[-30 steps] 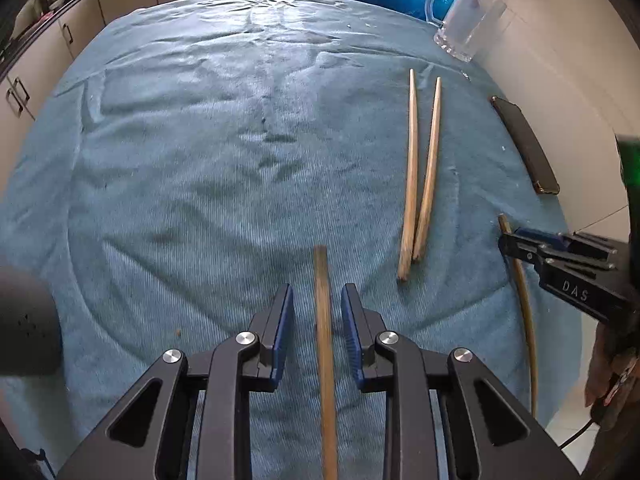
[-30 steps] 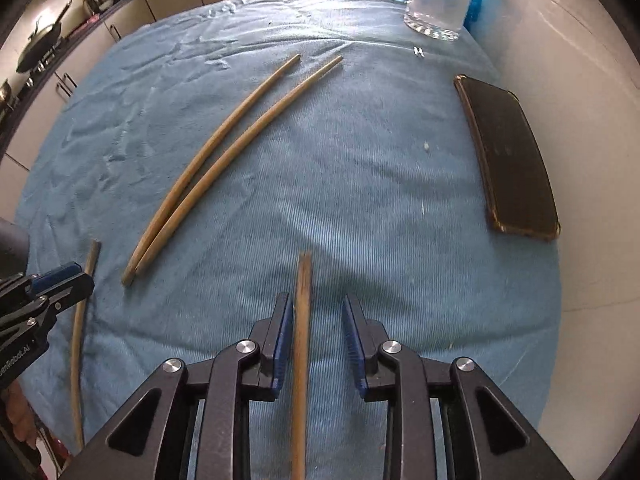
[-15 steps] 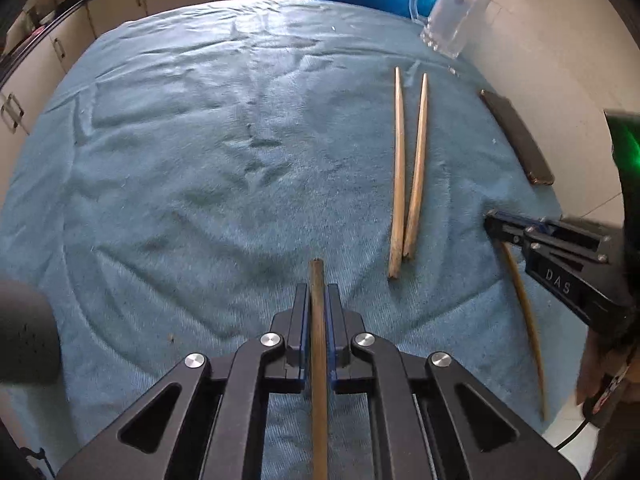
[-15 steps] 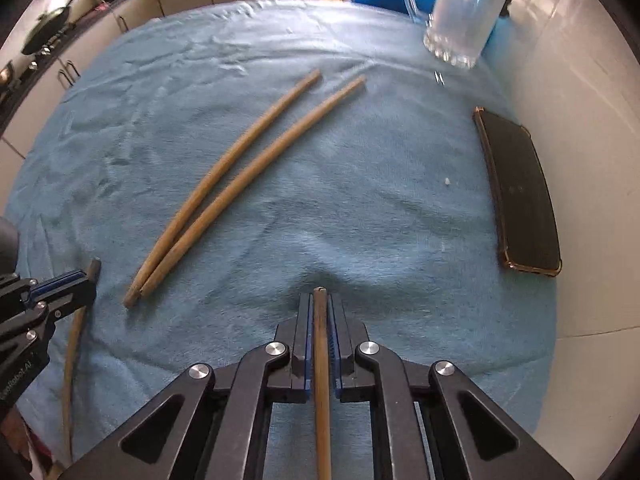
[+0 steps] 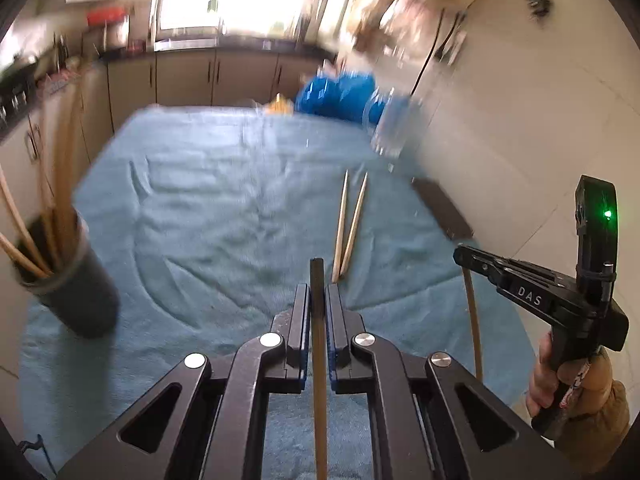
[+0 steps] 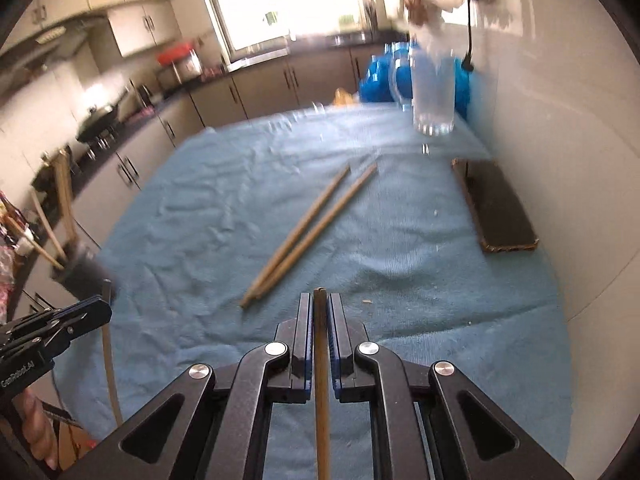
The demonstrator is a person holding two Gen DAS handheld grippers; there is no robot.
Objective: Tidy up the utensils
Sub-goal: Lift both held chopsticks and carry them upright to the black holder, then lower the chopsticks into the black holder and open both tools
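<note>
- My left gripper (image 5: 318,300) pinches a thin wooden chopstick (image 5: 319,360) between its fingers
- My right gripper (image 6: 320,312) clamps another wooden chopstick (image 6: 321,380)
- Two loose chopsticks (image 6: 308,236) lie ahead-left of its fingers on blue cloth (image 6: 400,272)

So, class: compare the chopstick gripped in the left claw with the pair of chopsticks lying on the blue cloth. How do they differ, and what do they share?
The gripped chopstick is clamped in the shut left claw; the pair of chopsticks lies free on the blue cloth.
The gripped chopstick is single; the pair lies almost touching at its near ends and spreads apart farther off.
Both look like slim wooden sticks.
</note>
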